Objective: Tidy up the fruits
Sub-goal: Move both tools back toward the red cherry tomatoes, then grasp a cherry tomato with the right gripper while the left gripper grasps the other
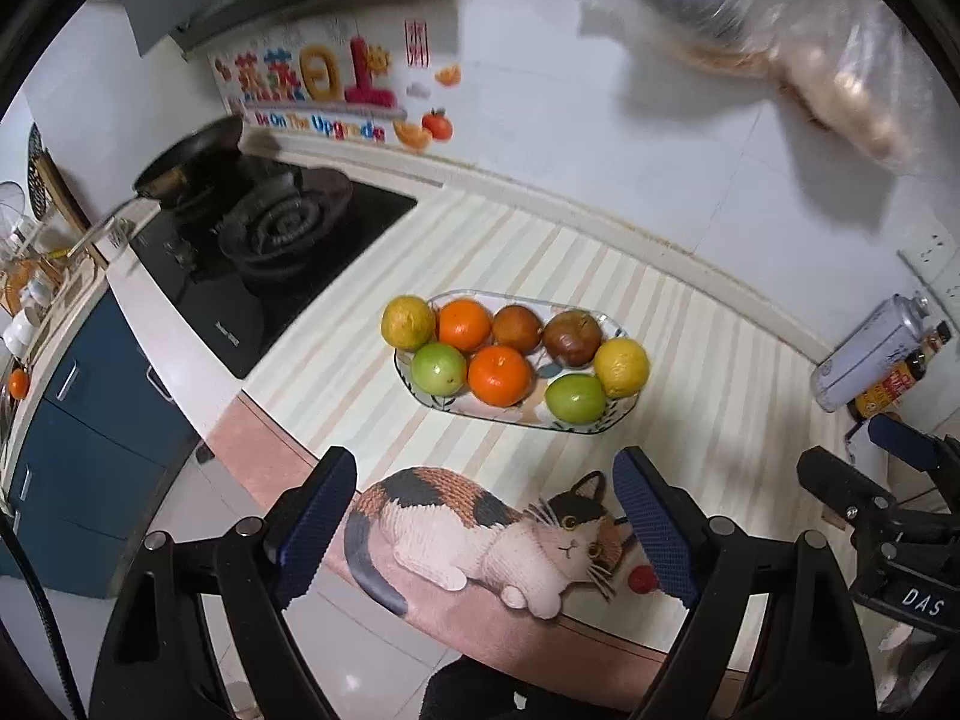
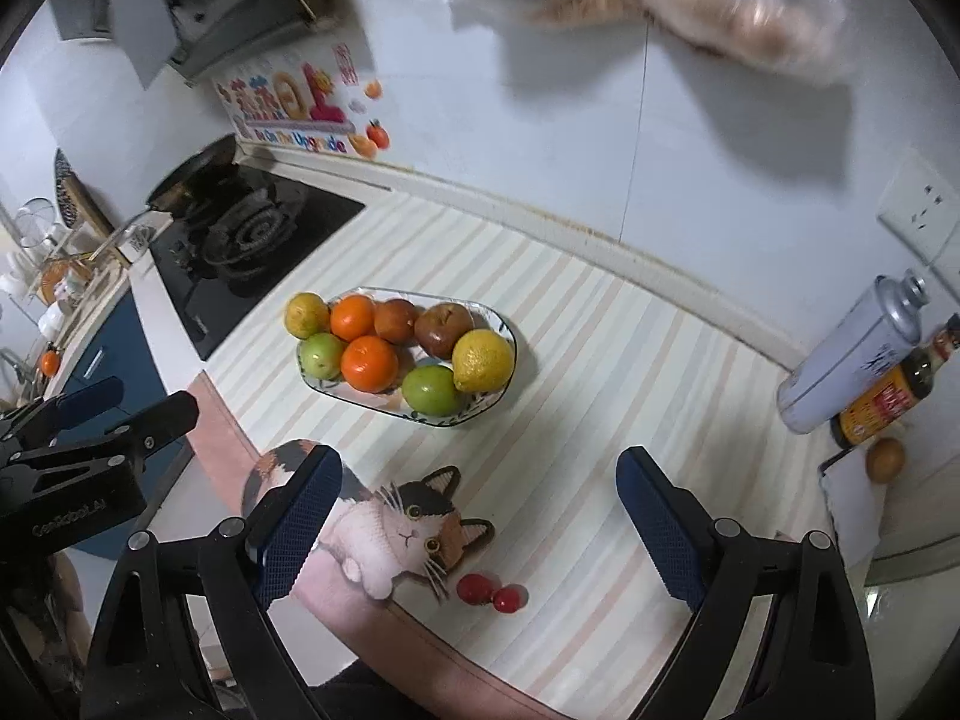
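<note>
An oval glass plate (image 1: 606, 423) with a leaf-patterned rim sits in the middle of the bench (image 1: 720, 360), on a pale mat of cream and peach stripes. It carries eight round fruits packed touching one another: a yellow-green citrus (image 1: 408, 322) at the far left end, two glossy oranges (image 1: 463, 324), two smooth green fruits (image 1: 438, 368), two dull brown ones (image 1: 572, 339) and a dimpled yellow lemon (image 1: 621, 367) at the right end.

Nearer than the plate, the mat's edge bears a printed calico cat (image 1: 480, 534), and two small red balls (image 2: 474, 589) show just beside the cat's head. To the left lies a black glass hob with a ringed burner (image 1: 282, 228) and a dark pan (image 1: 192, 156) on its far side. At the right edge a silver can (image 2: 852, 354) and a dark, yellow-labelled bottle (image 2: 888, 399) stand close together by the white tiled wall, with a brownish round thing (image 2: 885, 457) just before them. A crinkled clear plastic bag (image 1: 810, 60) hangs blurred above.

The left hand-held gripper (image 1: 486, 534) hangs over the cat print, its blue textured pads (image 1: 318, 525) set wide apart with nothing between them. The right hand-held gripper (image 2: 480, 528) likewise stands spread and empty, above the mat's near edge. Nothing lies between either one and the plate.
</note>
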